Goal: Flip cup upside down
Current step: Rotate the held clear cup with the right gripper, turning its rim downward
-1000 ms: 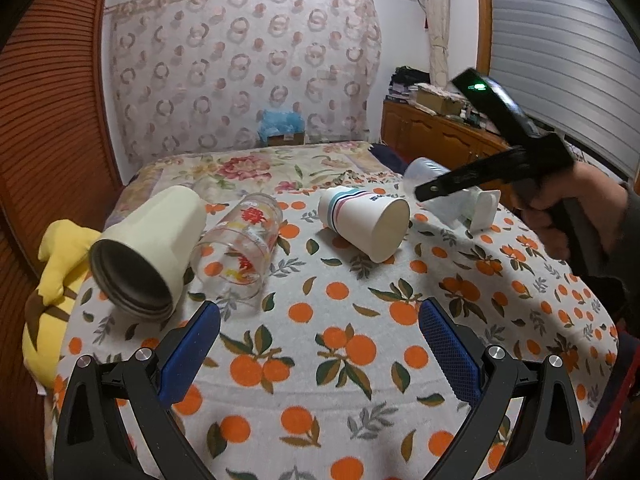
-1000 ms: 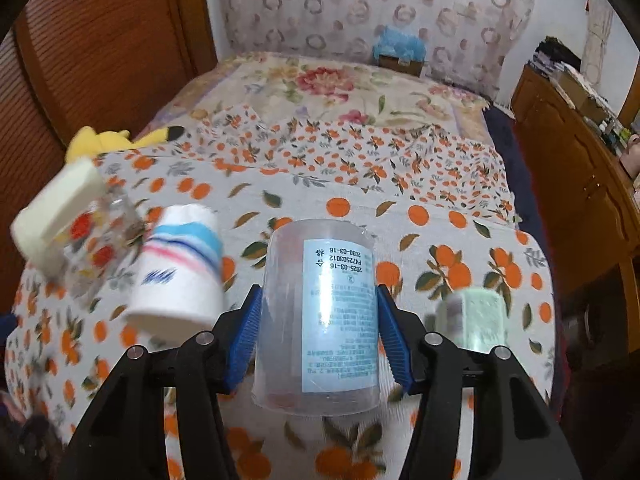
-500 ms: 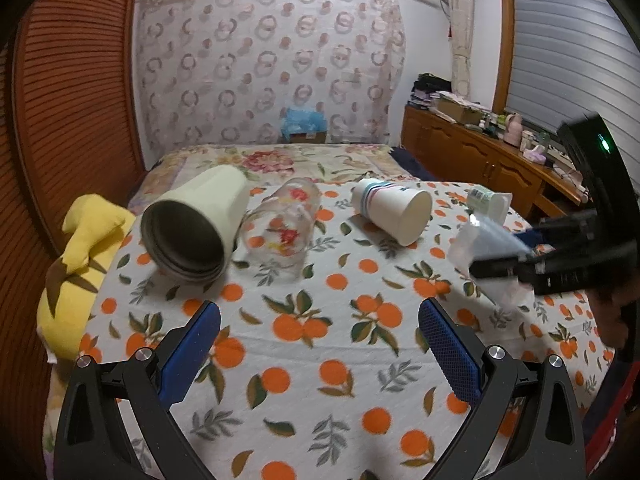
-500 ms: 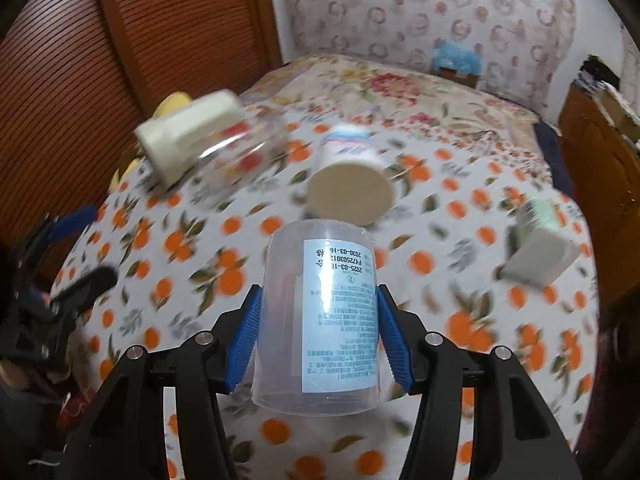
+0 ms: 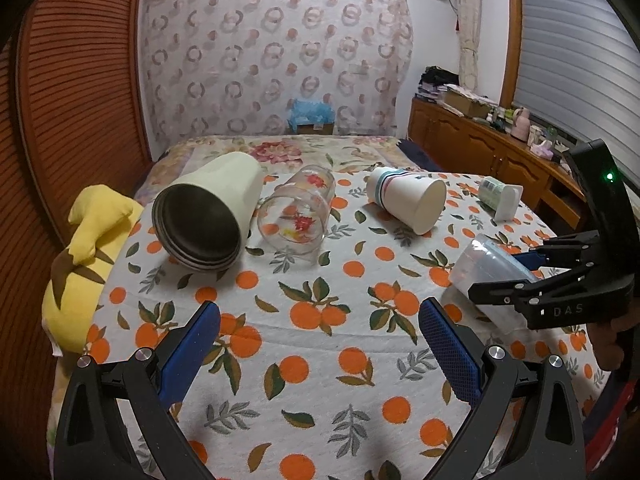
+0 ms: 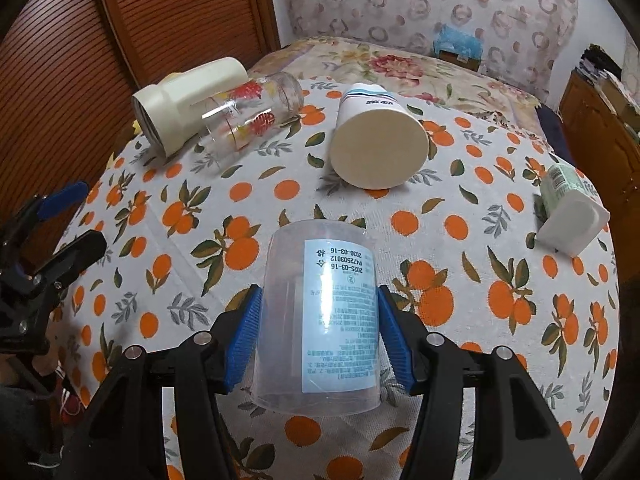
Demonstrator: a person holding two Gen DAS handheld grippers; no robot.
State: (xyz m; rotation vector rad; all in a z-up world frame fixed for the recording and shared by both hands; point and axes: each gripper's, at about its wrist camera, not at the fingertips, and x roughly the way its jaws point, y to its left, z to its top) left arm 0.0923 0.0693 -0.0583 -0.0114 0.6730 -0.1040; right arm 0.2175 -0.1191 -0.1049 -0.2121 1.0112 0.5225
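Note:
My right gripper is shut on a clear plastic cup with a white and blue label, its blue pads pressing both sides. In the left wrist view the same cup is tilted, closed base pointing up-left, low over the tablecloth at the right, held by the right gripper. My left gripper is open and empty above the near part of the table. It shows at the left edge of the right wrist view.
On the orange-print tablecloth several cups lie on their sides: a cream tumbler, a flowered glass, a striped paper cup and a small green-white container. A yellow plush hangs at the left edge.
My right gripper has carried the clear cup down and toward the near right of the table, tilting it. The left gripper has drawn back and slightly up.

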